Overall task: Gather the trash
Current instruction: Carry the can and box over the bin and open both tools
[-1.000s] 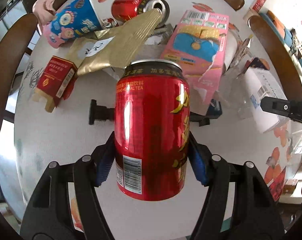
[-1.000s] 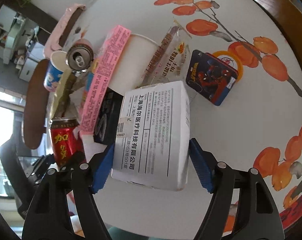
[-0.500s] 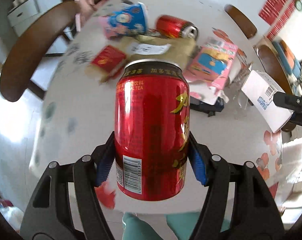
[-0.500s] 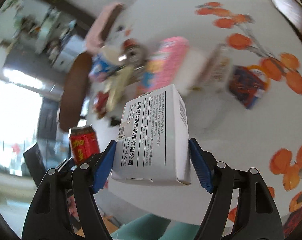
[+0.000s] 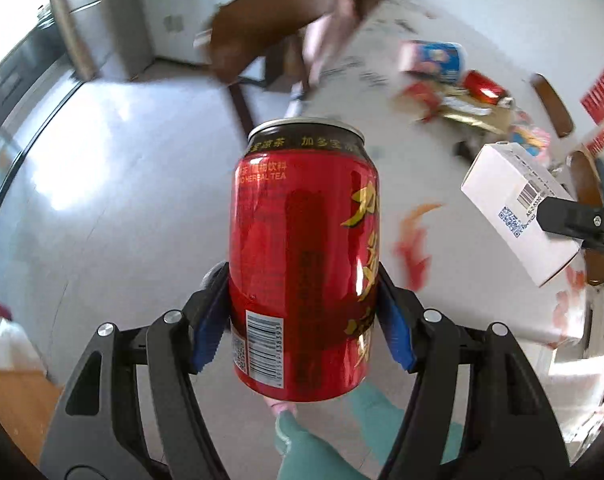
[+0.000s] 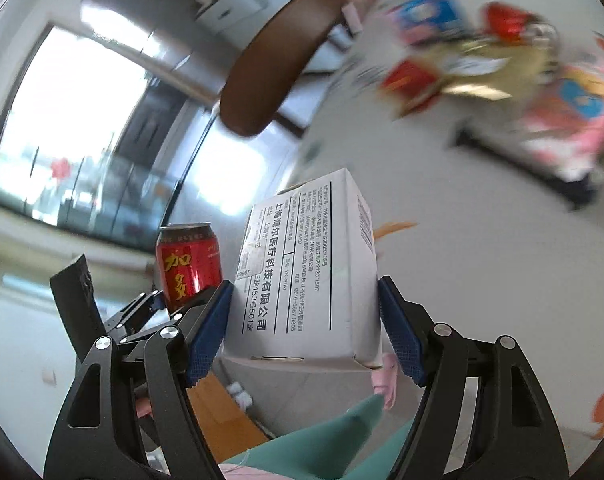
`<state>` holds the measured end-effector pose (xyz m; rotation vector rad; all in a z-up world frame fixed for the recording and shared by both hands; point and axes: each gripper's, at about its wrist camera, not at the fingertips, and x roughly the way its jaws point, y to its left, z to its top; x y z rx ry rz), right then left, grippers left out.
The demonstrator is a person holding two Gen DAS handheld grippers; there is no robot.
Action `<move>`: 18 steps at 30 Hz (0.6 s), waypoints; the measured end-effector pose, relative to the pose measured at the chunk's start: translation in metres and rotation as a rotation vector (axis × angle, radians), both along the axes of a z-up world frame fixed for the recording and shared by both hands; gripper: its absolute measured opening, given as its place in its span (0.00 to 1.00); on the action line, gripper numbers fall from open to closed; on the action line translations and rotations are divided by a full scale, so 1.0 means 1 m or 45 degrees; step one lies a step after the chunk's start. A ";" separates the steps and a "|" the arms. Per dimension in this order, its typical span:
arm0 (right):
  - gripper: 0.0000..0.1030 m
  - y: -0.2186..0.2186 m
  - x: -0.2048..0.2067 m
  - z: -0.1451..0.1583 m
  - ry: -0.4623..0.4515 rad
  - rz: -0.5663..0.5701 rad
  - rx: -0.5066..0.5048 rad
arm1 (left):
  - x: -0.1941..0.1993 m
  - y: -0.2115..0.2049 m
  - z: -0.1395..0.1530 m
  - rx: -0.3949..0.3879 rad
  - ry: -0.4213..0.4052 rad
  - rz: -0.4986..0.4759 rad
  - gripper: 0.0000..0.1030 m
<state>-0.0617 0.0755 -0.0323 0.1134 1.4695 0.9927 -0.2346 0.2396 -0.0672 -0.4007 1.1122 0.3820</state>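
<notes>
A red herbal tea can (image 5: 304, 256) stands upright in my left gripper (image 5: 304, 322), whose blue pads are shut on its sides. It hangs over the pale floor beside the table. The same can (image 6: 188, 264) shows at the left of the right wrist view. My right gripper (image 6: 302, 328) is shut on a white printed carton (image 6: 310, 276), held just past the table's edge; that carton (image 5: 514, 208) appears at the right of the left wrist view. More trash (image 5: 450, 92) lies blurred on the white round table (image 5: 382, 80).
On the table lie a blue cup (image 6: 426, 16), another red can (image 6: 506, 20), a gold bag (image 6: 482, 68) and a pink carton (image 6: 574, 120). A brown wooden chair (image 6: 278, 64) stands at the table's edge. A person's green trouser legs (image 5: 326, 440) are below the grippers.
Both grippers have swung away from the table top towards its edge and the floor, rolling as they went. Each keeps its grip: the can on the left, the white carton on the right.
</notes>
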 end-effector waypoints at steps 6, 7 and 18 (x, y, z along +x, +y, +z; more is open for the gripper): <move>0.70 0.066 -0.075 -0.027 0.085 0.153 -0.026 | -0.075 0.053 -0.036 -0.053 0.091 0.121 0.62; 0.70 0.076 -0.088 -0.034 0.098 0.177 -0.042 | -0.083 0.060 -0.044 -0.063 0.110 0.138 0.62; 0.70 0.132 -0.174 -0.117 0.099 0.454 -0.296 | -0.137 0.097 -0.146 -0.254 0.258 0.269 0.62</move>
